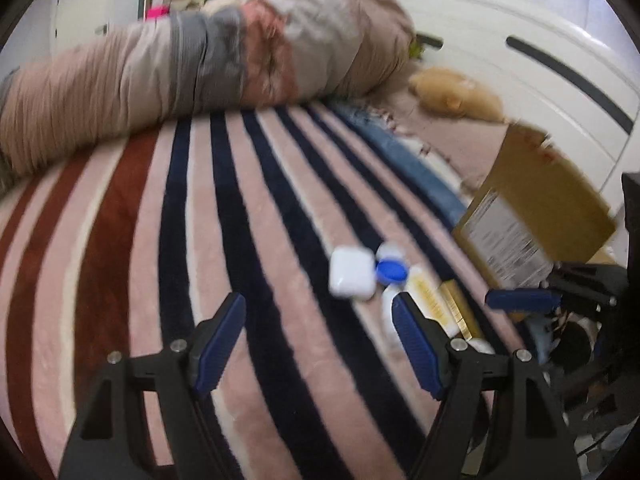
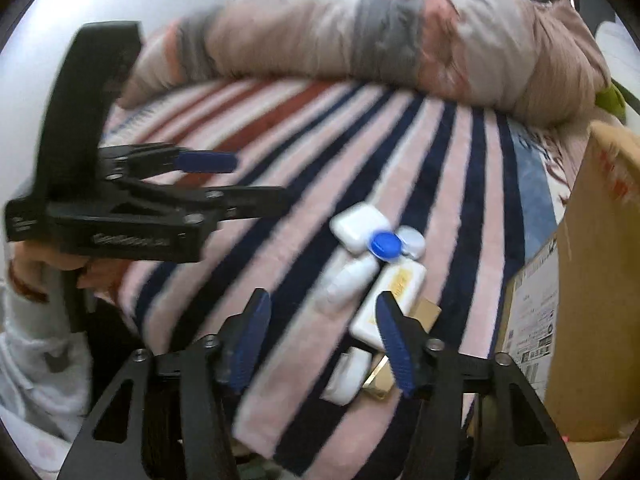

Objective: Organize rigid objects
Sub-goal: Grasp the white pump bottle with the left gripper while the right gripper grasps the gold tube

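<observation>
Right claw (image 2: 322, 340) gapes, empty, just before white bottle (image 2: 386, 304).

Pink, navy, maroon striped blanket (image 1: 248, 216)

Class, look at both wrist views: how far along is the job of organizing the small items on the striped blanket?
Nothing looks sorted yet. The white case, blue-lidded container, yellow-labelled tube and gold box lie clustered on the striped blanket beside the cardboard box. Nothing is in hand: the left hand-held gripper and right hand-held gripper are both open and empty. All the picking and placing remains.
</observation>
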Tool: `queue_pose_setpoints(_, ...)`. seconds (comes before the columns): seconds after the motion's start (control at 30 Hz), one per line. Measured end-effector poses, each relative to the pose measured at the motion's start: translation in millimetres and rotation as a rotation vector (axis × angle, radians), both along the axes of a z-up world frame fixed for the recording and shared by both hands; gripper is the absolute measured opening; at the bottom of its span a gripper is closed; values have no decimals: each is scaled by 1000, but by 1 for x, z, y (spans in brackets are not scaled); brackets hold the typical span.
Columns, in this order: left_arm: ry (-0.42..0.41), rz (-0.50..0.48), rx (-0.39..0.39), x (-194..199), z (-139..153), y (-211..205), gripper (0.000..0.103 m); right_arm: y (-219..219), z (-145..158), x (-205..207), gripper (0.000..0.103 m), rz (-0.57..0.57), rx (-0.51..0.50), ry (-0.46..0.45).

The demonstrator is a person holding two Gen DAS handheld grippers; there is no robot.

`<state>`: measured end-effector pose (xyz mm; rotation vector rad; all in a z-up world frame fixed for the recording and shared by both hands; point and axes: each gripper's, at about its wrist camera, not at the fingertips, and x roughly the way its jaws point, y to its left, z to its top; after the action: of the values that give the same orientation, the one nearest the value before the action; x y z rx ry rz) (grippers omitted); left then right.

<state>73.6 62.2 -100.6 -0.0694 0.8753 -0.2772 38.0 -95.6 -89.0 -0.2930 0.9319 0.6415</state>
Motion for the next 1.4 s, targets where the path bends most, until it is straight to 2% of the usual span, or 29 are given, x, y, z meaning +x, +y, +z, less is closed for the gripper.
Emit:
queue_pose_setpoints(0.13, 57, -17, -39, 3, -23, -4, 73, -8, -24, 11, 42, -134, -115, -52)
queue_pose_setpoints(0.33, 76, -60, -87, 7, -34, -17, 73, -28, -37, 15, 41, -235, -153, -62)
queue_pose_setpoints(0.4, 83, -84, -111, 8, -36, -24, 71, -31, -43, 19, 37, -241, -161, -43)
queue_pose_setpoints(0.43, 93, -103, -114, 10, -39, -29, 68, -33, -45, 21, 37, -240, -147, -24)
queue_pose_setpoints(0.5, 119, -140, -92, 13, -44, -40, 51, -37, -46, 24, 37, -252, -113, 4)
queue_pose_setpoints(0.67, 139, -155, -78, 19, -52, -56, 49, -33, -43, 22, 37, -244, -118, 30)
queue_pose_setpoints(0.77, 140, -160, -53, 19, -54, -62, 42, -29, -42, 19, 37, -218, -137, 36)
queue_pose_setpoints(0.83, 140, -162, -47, 19, -55, -63, 41, -27, -43, 18, 37, -201, -133, 48)
queue_pose_setpoints(0.87, 139, -160, -46, 19, -55, -64, 36, -26, -44, 19, 37, -199, -132, 53)
queue_pose_setpoints(0.9, 140, -160, -49, 20, -56, -64, 24, -26, -44, 20, 37, -201, -132, 55)
queue_pose_setpoints(0.93, 142, -164, -51, 20, -55, -64, 22, -26, -43, 19, 36, -201, -133, 53)
queue_pose_setpoints(1.03, 148, -157, -25, 14, -52, -56, 22, -27, -41, 15, 34, -211, -179, 11)
queue_pose_setpoints(1.2, 186, -157, -17, 6, -49, -37, 22, -32, -39, 10, 32, -215, -222, -5)
queue_pose_setpoints(1.4, 198, -117, -47, 7, -52, -24, 24, -34, -44, 19, 32, -226, -165, 52)
